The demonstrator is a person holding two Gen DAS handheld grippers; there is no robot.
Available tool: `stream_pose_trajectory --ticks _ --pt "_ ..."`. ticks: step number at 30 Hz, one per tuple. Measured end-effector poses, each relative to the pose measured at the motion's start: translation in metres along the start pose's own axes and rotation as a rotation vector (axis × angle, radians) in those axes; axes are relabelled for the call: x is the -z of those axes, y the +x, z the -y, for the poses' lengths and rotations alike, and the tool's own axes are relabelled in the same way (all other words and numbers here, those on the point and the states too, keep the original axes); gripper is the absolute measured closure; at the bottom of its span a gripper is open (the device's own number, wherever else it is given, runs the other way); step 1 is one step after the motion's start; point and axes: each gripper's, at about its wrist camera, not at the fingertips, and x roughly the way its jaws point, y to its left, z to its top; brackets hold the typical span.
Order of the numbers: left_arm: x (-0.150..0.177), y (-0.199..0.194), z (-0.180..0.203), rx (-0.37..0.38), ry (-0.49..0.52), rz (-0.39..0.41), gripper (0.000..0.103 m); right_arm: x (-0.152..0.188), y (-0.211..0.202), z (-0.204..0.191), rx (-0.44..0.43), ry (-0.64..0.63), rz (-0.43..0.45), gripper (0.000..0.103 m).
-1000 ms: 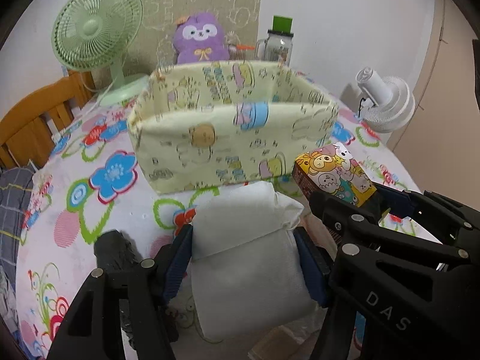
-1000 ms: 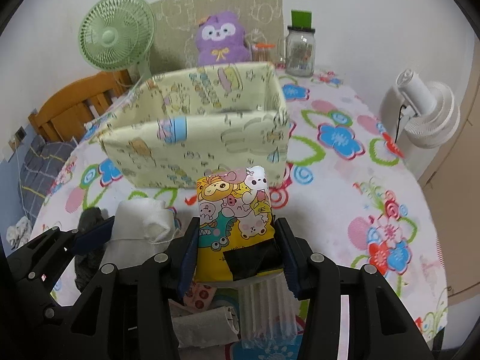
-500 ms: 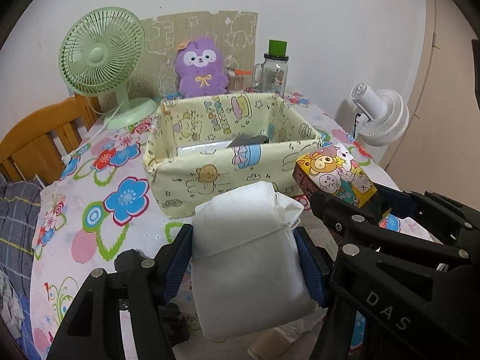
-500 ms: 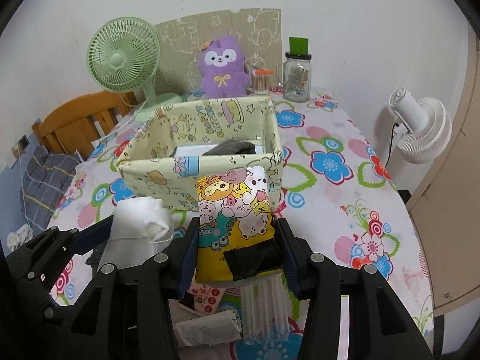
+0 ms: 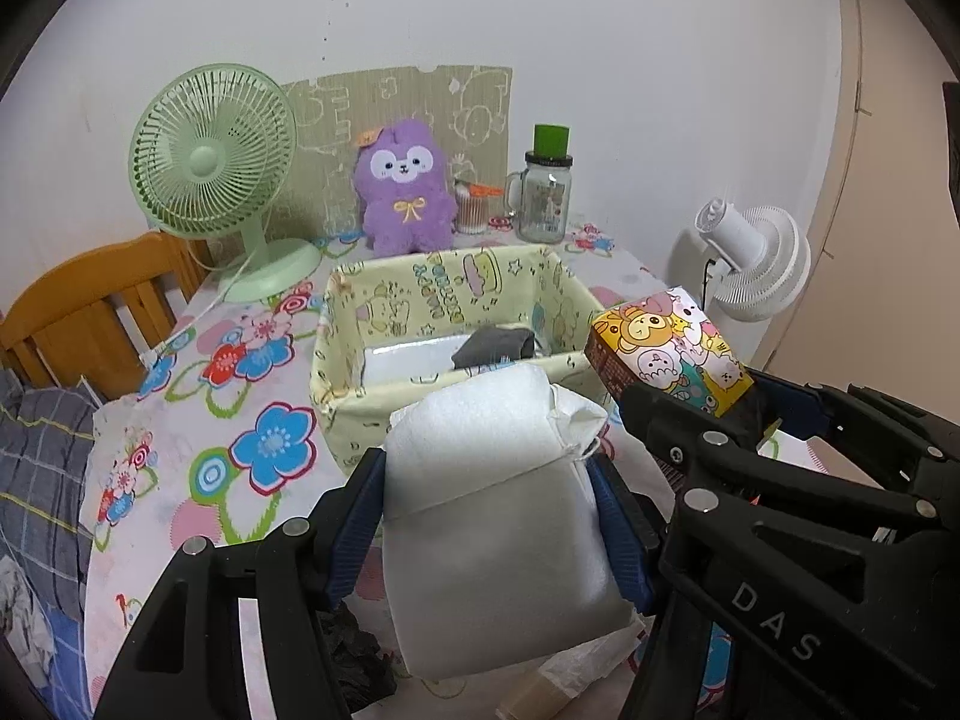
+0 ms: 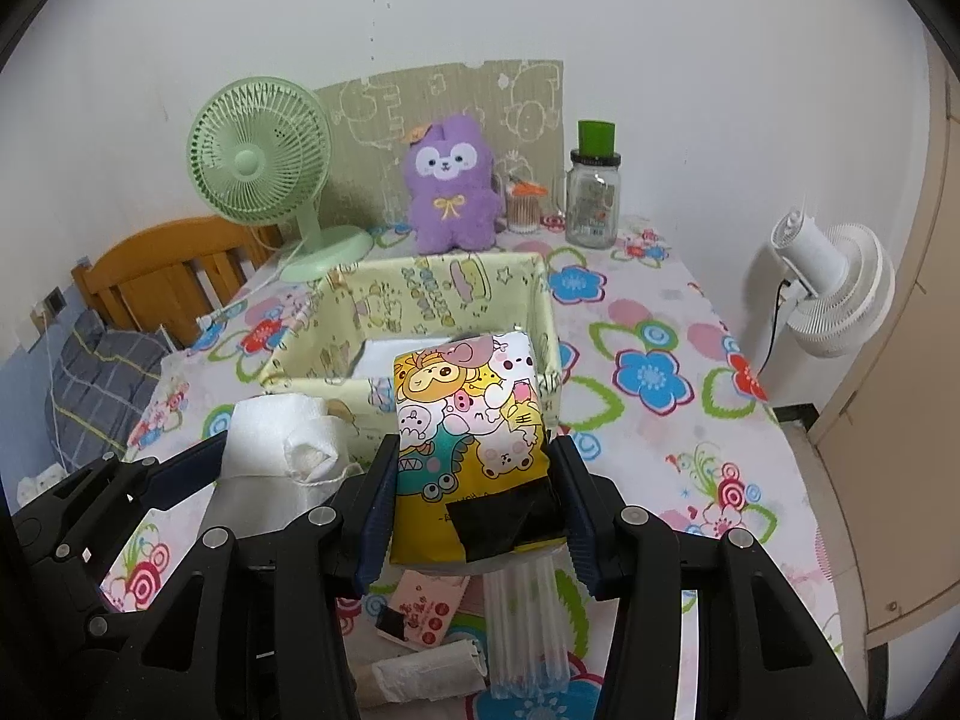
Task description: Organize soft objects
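Note:
My left gripper [image 5: 489, 528] is shut on a white soft pack [image 5: 498, 510] and holds it above the table, in front of the yellow cartoon-print fabric bin [image 5: 342, 360]. My right gripper [image 6: 474, 504] is shut on a colourful cartoon tissue pack [image 6: 468, 426], also raised, just before the bin's [image 6: 312, 354] front right corner. The bin holds a white flat item [image 5: 414, 354] and a dark grey cloth [image 5: 495, 345]. The white pack also shows in the right wrist view [image 6: 270, 444], and the tissue pack in the left wrist view [image 5: 669, 354].
A green fan [image 5: 216, 174], purple plush [image 5: 405, 192], glass jar [image 5: 543, 198] and cotton-swab cup [image 6: 522, 207] stand at the back. A white fan [image 6: 831, 294] stands off the table's right. Straws [image 6: 528, 630], a paper roll [image 6: 420, 672], a small packet [image 6: 426, 606] and a dark object [image 5: 360, 672] lie below the grippers.
Both grippers have risen and drawn back with their packs still held. The bin now sits lower and farther in view, and its inside shows.

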Motion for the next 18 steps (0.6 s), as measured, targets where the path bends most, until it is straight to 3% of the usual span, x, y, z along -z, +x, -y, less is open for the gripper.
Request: stream_pose_trajectory --ticks 18 --pt "-0.023 -0.019 -0.003 -0.008 0.003 0.067 0.035 -0.022 -0.018 -0.003 -0.005 -0.004 0.067 0.051"
